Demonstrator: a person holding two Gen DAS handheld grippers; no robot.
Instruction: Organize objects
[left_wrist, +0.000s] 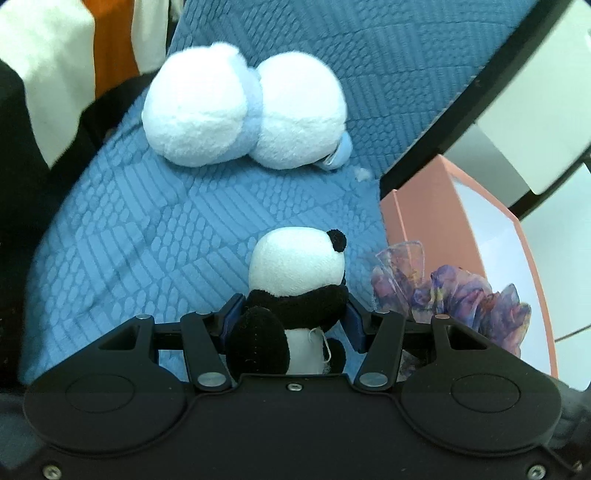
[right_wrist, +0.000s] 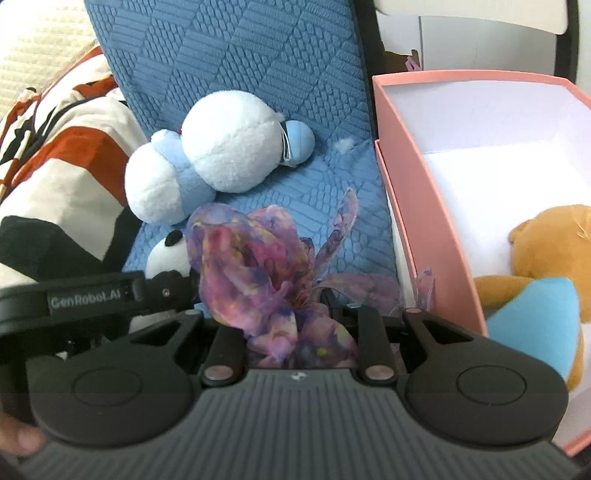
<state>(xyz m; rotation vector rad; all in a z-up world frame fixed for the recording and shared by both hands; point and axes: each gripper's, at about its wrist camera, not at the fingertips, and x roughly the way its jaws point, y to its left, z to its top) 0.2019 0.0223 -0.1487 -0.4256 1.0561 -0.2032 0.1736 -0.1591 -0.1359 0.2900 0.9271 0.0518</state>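
My left gripper (left_wrist: 293, 314) is shut on a small panda plush (left_wrist: 299, 266), its blue pads pressing the black shoulders, above the blue quilted cushion (left_wrist: 147, 236). My right gripper (right_wrist: 295, 310) is shut on a purple-pink sheer scrunchie (right_wrist: 255, 273), whose fabric hides the fingertips. The panda's head (right_wrist: 168, 254) and the left gripper's body (right_wrist: 88, 295) show at the left of the right wrist view; the scrunchie (left_wrist: 476, 299) shows at the right of the left wrist view. A white and light-blue plush (left_wrist: 236, 107) (right_wrist: 218, 151) lies farther back on the cushion.
An open pink box (right_wrist: 413, 206) (left_wrist: 436, 221) with a white inside stands right of the cushion and holds an orange bear plush (right_wrist: 546, 251) with a blue part. A striped orange, white and black cloth (right_wrist: 62, 177) lies left. A fluff scrap (right_wrist: 343, 144) sits near the box.
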